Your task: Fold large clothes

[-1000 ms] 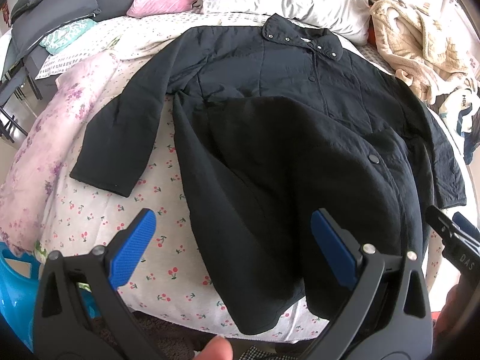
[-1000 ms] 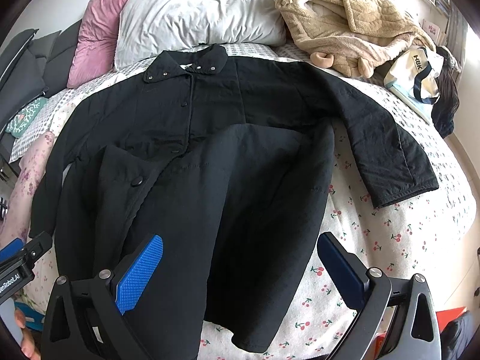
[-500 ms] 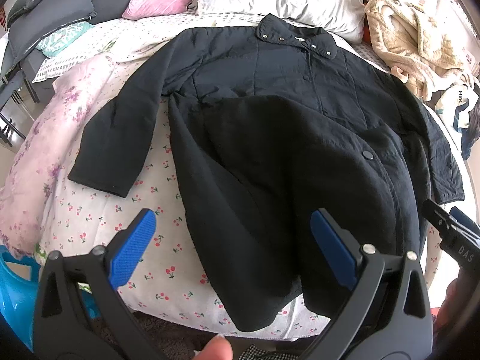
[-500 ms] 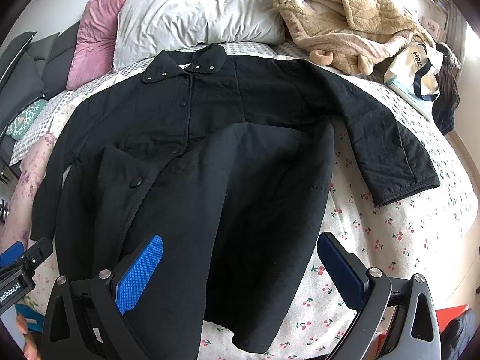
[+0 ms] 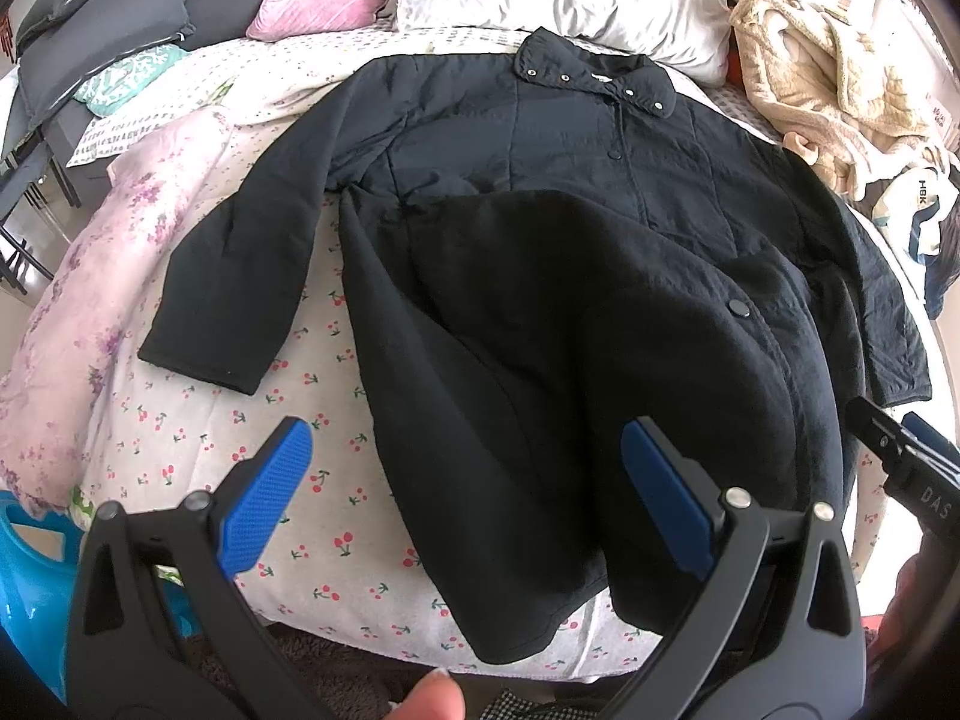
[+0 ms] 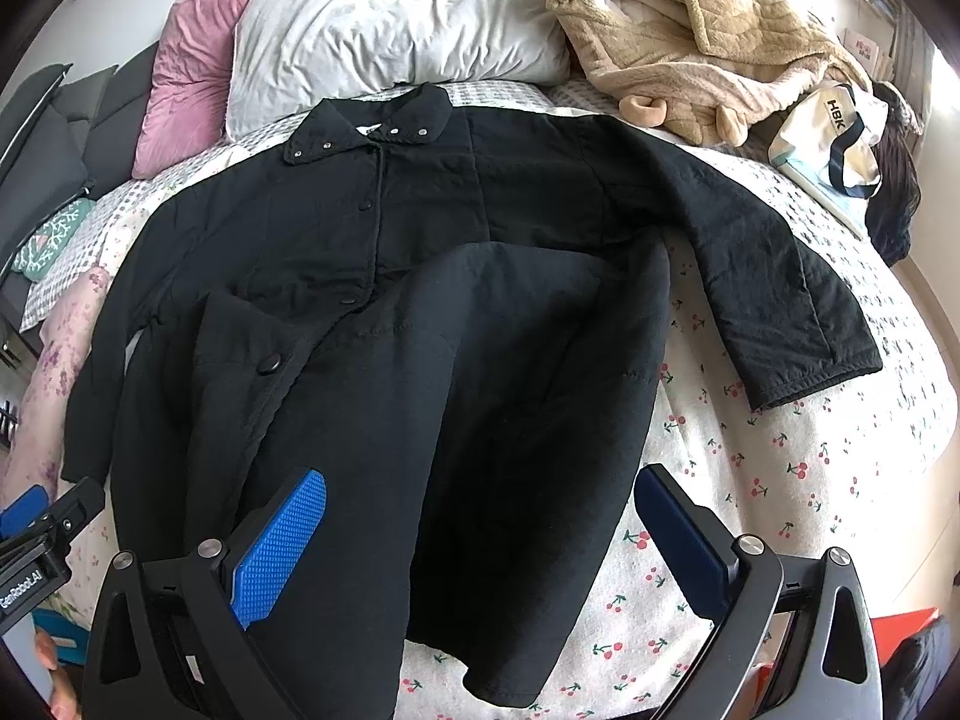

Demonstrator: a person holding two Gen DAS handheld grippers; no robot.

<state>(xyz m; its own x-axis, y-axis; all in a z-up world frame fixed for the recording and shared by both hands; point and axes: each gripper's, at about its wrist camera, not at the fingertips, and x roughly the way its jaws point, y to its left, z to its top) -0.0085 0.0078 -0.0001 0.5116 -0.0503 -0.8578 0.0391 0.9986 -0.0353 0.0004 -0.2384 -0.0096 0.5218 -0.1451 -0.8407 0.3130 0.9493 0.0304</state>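
black coat (image 5: pixel 540 192) centre frame, hem folded up. left gripper (image 5: pixel 462 492) and right gripper (image 6: pixel 480 534) both spread wide, empty. next: pinch sleeve cuff (image 5: pixel 204 354) left of frame, fold inward flat.

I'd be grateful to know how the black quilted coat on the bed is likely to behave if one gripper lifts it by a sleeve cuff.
The black quilted coat would probably be floppy: its lower part already lies folded over in soft creases. The sleeve cuff would likely rise first, the body dragging behind. Its padded quilting suggests it is bulky for one gripper, so it may sag heavily.

Black coat (image 5: pixel 600 276), cherry-print sheet (image 5: pixel 198 420)
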